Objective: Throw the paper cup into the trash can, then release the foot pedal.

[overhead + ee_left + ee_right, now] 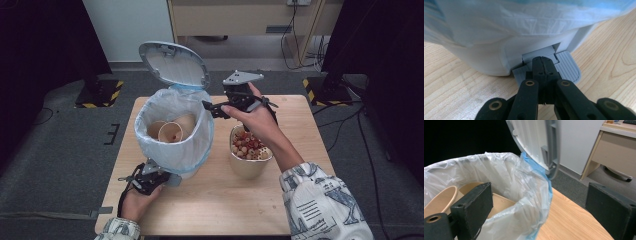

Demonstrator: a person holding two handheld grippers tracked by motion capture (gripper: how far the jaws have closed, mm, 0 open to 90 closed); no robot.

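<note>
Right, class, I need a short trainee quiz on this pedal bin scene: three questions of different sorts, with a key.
1. True or false: the lid of the bin stands open.
2. What does the left gripper press on? A) the pedal B) the lid C) the table
3. Fill in: the right gripper hovers by the bin's rim with its jaws ____ and nothing between them.

Key
1. True; paper cups show inside the bin's liner.
2. A; its shut jaws rest on the pedal at the bin's foot.
3. Open; the cup of snacks stands on the table beside the bin.
</note>
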